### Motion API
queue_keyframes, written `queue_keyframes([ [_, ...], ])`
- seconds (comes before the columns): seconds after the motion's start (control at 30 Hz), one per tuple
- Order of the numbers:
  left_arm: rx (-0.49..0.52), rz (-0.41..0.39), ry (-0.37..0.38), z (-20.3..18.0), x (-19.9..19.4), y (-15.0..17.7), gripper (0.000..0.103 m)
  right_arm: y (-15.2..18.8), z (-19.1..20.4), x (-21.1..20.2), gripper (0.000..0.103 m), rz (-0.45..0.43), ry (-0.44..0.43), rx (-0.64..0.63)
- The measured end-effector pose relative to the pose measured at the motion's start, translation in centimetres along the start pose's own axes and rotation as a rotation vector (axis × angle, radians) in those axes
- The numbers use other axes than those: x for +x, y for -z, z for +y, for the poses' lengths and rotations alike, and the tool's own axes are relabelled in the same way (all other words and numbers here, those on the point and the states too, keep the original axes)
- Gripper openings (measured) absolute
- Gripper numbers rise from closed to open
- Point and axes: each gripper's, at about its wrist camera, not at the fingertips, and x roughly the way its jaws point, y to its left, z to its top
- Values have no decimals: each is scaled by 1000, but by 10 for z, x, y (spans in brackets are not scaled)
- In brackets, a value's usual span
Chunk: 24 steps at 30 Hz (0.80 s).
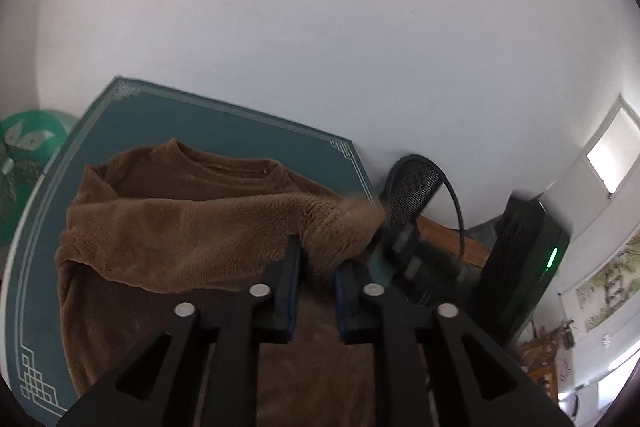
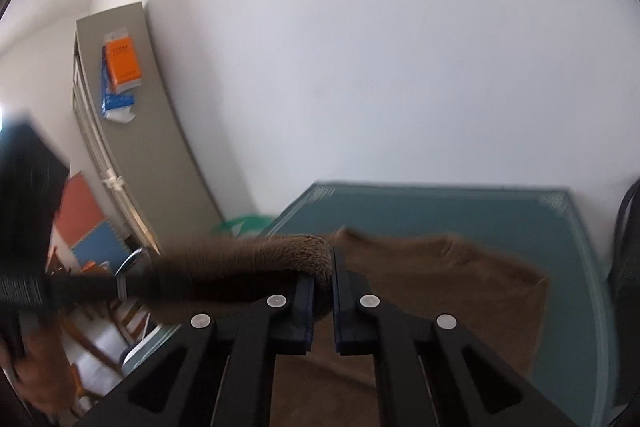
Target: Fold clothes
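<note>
One brown fleece sweater (image 1: 192, 227) on the teal-topped desk (image 1: 224, 123), spread from the near edge toward the far edge, collar nearest the far edge. Two grippers, one per view.

Left gripper (image 1: 318, 259): jaws narrow, pinched on a fold of the sweater lifted above the cloth lying flat, toward the desk's right side. Just beyond it, blurred, the other tool's black body (image 1: 412, 251), apparently gripping the same raised fold from the opposite side.

Right gripper (image 2: 332, 263): jaws nearly together, clamped on the rolled edge of sweater (image 2: 440, 267), which stretches leftward as a thick band, off past the desk's left edge (image 2: 280, 223). Held low and level over the near part of the desk, fingers aimed at the far edge.

Seen only from the left wrist: the collar, one black mesh chair back (image 1: 414, 187) off the far right corner, one green fan (image 1: 24, 163) off the left edge, one dark box with a green light (image 1: 524, 259).

Seen only from the right wrist: one grey cabinet (image 2: 132, 131) carrying one orange packet (image 2: 125, 63), and a bare forearm (image 2: 44, 375) low at the left.
</note>
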Motion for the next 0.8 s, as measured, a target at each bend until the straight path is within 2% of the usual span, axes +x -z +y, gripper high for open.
queue_keyframes([
  [0.07, 2, 13, -1, 8, 3, 3, 35, -15, 8, -6, 7, -56, 69, -64],
  [0.13, 4, 23, -6, 17, 5, 7, 36, -25, 20, -14, 7, -134, 145, -145],
  [0.17, 11, 32, 0, 23, 6, 9, 40, -29, 26, -18, 7, -178, 180, -186],
  [0.27, -7, 48, -8, 47, 8, 18, 54, -32, 26, -26, 7, -223, 190, -194],
  [0.33, -33, 44, -47, 67, 10, 21, 54, -25, 19, -28, 7, -228, 210, -210],
  [0.43, -97, 34, -159, 111, 21, 22, 55, -6, -4, -19, 7, -160, 253, -191],
  [0.53, -184, 66, -252, 156, 43, 19, 55, 12, -27, -9, 7, -90, 296, -172],
  [0.7, -301, 167, -399, 222, 91, 24, 55, 49, -76, 14, 7, 49, 305, -125],
  [0.8, -345, 171, -458, 245, 100, 30, 55, 65, -100, 21, 8, 122, 287, -76],
])
